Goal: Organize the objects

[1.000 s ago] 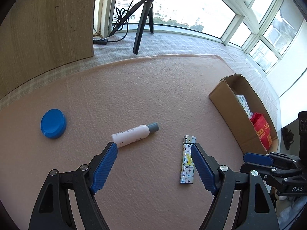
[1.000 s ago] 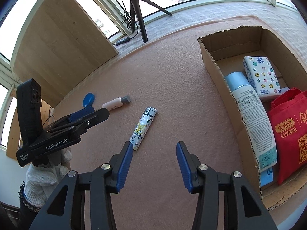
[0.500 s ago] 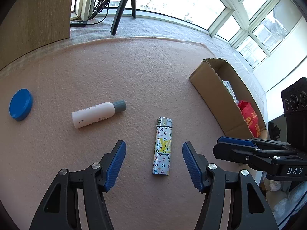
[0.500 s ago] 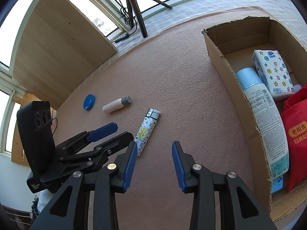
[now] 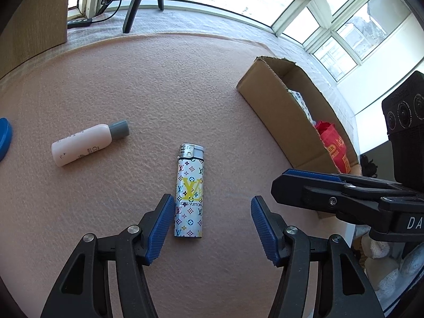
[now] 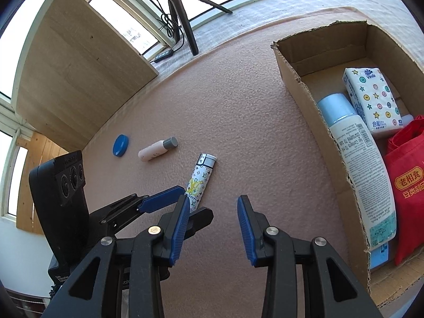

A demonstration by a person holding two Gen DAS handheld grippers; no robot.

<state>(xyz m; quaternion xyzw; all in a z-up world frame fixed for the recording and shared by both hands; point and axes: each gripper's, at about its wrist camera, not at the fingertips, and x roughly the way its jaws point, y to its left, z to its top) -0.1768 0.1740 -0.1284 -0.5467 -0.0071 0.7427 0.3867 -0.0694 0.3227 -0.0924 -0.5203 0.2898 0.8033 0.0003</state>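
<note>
Left tongs (image 5: 209, 228), jaws apart, straddle the patterned lighter (image 5: 189, 193), which sits nearer the left pad; centring before closing would grip cleanly, while right tongs (image 6: 213, 228) hover apart.

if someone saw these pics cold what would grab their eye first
Probably the monogram-patterned lighter, lying flat on the pink mat between the open blue pads of the left hand-held gripper. Next, the open cardboard box to the right, holding a red bag, a tall lotion bottle and a starry tissue pack. Farther left on the mat lie a small white bottle with a grey cap and a blue lid.
</note>
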